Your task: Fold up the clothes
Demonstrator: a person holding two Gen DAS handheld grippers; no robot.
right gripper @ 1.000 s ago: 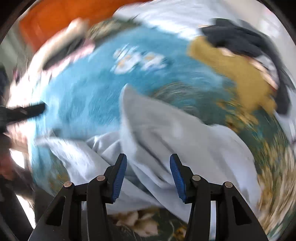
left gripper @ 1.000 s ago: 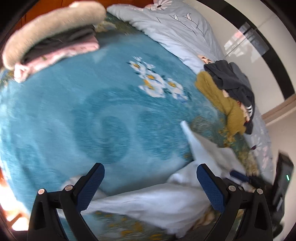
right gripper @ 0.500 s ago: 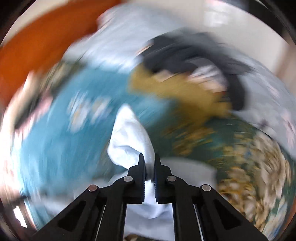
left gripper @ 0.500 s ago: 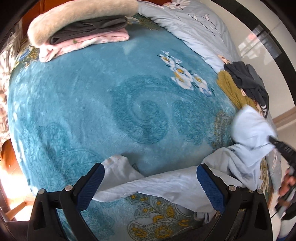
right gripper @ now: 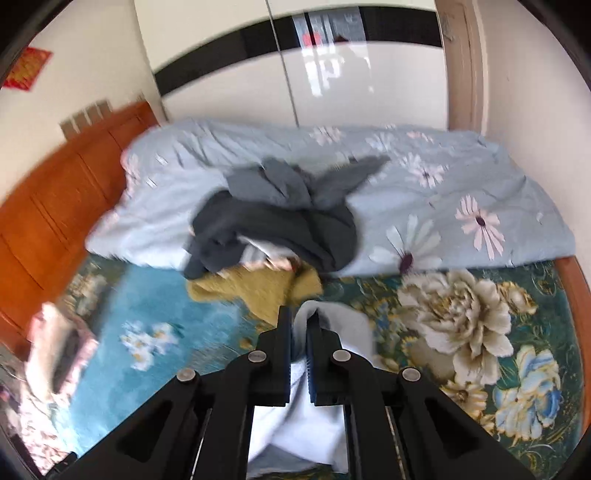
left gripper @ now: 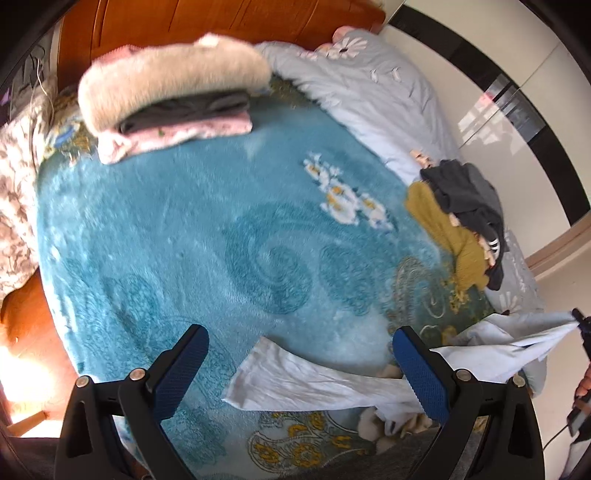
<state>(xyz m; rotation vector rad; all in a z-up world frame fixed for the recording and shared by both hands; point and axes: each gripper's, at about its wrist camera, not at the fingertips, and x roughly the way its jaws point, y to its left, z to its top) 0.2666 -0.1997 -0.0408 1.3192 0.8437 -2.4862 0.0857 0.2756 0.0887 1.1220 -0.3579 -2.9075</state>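
A pale blue-white garment [left gripper: 317,380] lies stretched along the near edge of the teal floral blanket [left gripper: 221,240]. One loose end rests between the blue pads of my left gripper [left gripper: 301,369], which stands open just above it. The garment's other end rises to the right, where my right gripper [left gripper: 578,319] holds it up. In the right wrist view my right gripper [right gripper: 299,325] is shut on a fold of the garment [right gripper: 340,325], and the cloth hangs down beneath the jaws.
A folded stack [left gripper: 173,107] with a fluffy cream piece on top sits at the far left near the wooden headboard [left gripper: 207,22]. A heap of dark grey clothes [right gripper: 280,218] and a mustard one [right gripper: 258,288] lies against the pale blue flowered quilt [right gripper: 443,206].
My right gripper, shut on the garment since half a second ago, has lifted it and pulled it right. The cloth has stretched out and its loose end slid rightward between my left fingers.
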